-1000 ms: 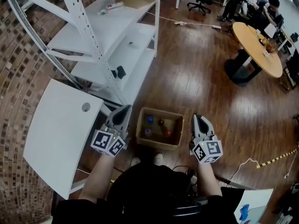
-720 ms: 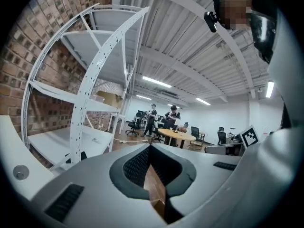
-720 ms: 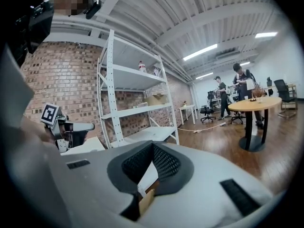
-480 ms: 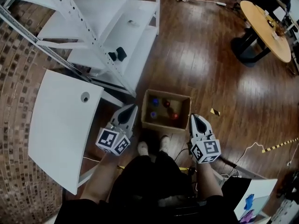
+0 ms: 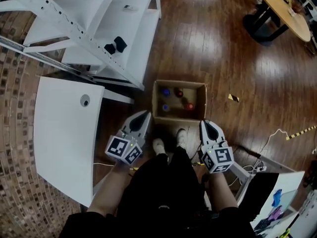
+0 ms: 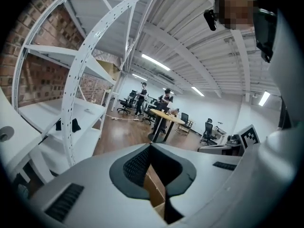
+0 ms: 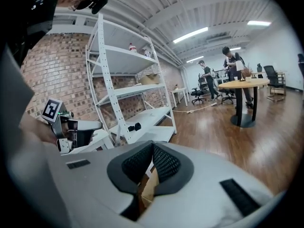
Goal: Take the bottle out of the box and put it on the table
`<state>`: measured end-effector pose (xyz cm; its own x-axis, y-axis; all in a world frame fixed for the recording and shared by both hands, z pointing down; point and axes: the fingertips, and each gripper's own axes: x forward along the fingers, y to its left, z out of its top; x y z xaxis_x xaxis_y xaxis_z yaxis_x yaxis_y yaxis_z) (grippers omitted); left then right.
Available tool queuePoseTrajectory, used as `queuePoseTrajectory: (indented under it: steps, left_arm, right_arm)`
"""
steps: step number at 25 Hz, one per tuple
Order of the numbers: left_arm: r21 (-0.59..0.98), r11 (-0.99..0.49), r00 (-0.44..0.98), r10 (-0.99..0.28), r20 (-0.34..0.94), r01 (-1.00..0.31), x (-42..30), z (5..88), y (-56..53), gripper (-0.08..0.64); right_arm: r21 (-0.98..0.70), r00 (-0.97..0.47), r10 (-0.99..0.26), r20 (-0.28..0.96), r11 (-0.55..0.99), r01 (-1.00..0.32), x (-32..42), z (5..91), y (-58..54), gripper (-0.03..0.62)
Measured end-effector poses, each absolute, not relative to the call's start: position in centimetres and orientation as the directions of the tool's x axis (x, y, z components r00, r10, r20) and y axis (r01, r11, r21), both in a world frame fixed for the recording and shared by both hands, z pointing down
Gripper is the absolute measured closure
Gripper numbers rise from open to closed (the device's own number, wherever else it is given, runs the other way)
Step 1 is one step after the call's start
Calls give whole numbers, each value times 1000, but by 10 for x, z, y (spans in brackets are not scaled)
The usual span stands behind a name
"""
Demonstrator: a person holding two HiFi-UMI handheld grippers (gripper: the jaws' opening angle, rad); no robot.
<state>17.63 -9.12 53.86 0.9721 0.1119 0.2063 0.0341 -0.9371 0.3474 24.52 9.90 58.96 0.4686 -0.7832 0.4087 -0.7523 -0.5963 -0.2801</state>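
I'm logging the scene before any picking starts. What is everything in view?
cardboard box: one, brown, open, on the wood floor
bottles: four, two blue caps, two red caps, inside the box
table: one, white, left of the box
shelf rack: one, white, beyond the table
round table: one, wooden top, far right
shoes: two, white, just short of the box
left tool: one, grey, shut, empty, near the box's left corner
right tool: one, grey, shut, empty, near the box's right corner
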Motion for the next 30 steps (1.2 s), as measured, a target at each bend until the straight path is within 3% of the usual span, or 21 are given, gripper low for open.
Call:
queuePoseTrajectory:
  steps: [9, 17, 23, 30]
  left_arm:
    - [317, -941, 958, 189, 216, 115, 211, 555, -78, 560]
    - [260, -948, 946, 242, 218, 182, 267, 589, -55, 546]
    - [201, -949, 939, 282, 197, 242, 295, 668, -44, 546]
    - [121, -946, 938, 316, 142, 301, 308, 810, -43, 546]
  right_arm:
    - [-278, 495, -750, 438, -636, -720, 270, 614, 107, 588]
    - [-279, 374, -813, 447, -524, -805, 311, 641, 88, 588]
    - [-248, 390, -820, 418, -516, -820, 333, 703, 88, 588]
    - [-207, 473, -806, 356, -562, -801, 368, 841, 76, 588]
